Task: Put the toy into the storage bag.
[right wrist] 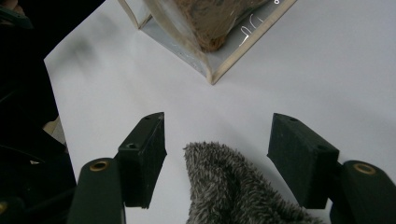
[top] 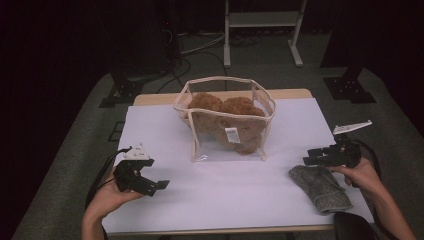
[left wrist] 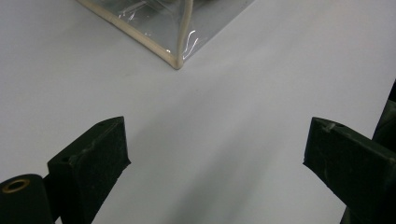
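The right claw [right wrist: 217, 149] stands spread, its jaws on either side of the end of a grey fuzzy cloth [right wrist: 233, 186] without pressing on it; the cloth lies flat on the white surface [top: 240, 185] at its near right corner. The left claw [top: 150, 182] is spread too, empty, low over the near left part. Between and beyond them stands a clear bag [top: 225, 120] with brown plush inside.

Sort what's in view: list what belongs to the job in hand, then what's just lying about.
In the job:
- grey fuzzy cloth, between the open jaws of the right gripper
- clear bag holding a brown plush toy
- left gripper, open

Lying about:
- white frame on the floor behind the table
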